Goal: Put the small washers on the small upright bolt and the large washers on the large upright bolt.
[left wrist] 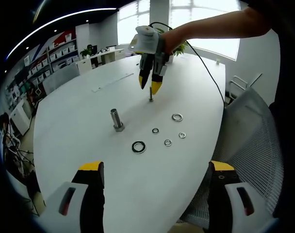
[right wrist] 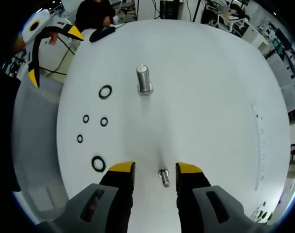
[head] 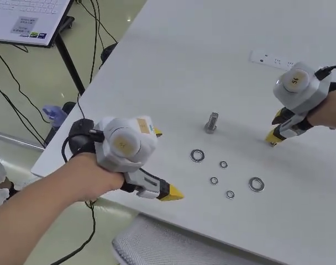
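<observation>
The left claw (head: 165, 163) hangs released and empty at the near edge of the white desk (head: 212, 55). Ahead of its jaws, two large grey metal washers (head: 197, 155) and three small grey metal washers (head: 214, 180) lie flat. Beyond them stands the large upright steel bolt (head: 211, 122), bare. The right claw (right wrist: 155, 172) is unclenched, and the small upright steel bolt (right wrist: 163, 177) stands between its jaws, also bare. Threading seems not yet begun; next, a claw must pinch a thin flat ring by its rim. Whether the jaws touch that bolt is unclear, and in the head view the right claw covers it.
</observation>
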`<state>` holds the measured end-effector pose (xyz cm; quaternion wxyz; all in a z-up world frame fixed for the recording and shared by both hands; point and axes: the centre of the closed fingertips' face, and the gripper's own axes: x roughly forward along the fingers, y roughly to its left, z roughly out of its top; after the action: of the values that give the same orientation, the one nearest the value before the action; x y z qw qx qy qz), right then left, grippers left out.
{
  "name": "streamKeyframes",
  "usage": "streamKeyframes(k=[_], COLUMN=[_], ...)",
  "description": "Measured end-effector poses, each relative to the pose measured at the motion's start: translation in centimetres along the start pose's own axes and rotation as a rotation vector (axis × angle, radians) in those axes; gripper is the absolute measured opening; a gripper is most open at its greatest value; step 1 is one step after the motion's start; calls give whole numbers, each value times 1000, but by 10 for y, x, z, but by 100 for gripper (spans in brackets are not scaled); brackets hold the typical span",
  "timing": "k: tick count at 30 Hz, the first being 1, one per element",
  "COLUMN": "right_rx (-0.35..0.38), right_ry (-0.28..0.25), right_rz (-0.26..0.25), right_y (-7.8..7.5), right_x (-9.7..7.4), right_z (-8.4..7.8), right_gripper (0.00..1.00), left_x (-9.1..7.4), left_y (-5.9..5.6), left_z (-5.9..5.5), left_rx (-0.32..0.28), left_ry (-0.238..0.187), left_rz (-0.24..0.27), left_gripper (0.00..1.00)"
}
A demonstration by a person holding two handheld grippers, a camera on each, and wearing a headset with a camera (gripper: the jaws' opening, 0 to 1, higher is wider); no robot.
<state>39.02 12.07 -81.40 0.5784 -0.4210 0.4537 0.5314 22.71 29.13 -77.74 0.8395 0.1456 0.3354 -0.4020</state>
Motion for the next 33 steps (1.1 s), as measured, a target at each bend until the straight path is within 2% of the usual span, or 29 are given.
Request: streamKeyframes(k=[9, 20, 27, 33], right_rx=[-50, -75, -78, -92], right_ry=[-15, -22, -31, -43], right_rz=[30, 45, 63, 70], right_y=[22, 43, 61, 73], right_x=[-3, -7, -5, -2], right_z=[8, 6, 5, 11], right_gripper=[36, 38, 40, 39], left_x=[0, -3, -4, -4], left_y=[-6, -4, -8, -10], left_z=[1, 6, 3, 3], left_rx=[1, 1, 4, 8], left_ry=[-1, -17, -12, -9], left_rz=[-3, 7, 2, 2], left_gripper=[89, 90, 91, 91])
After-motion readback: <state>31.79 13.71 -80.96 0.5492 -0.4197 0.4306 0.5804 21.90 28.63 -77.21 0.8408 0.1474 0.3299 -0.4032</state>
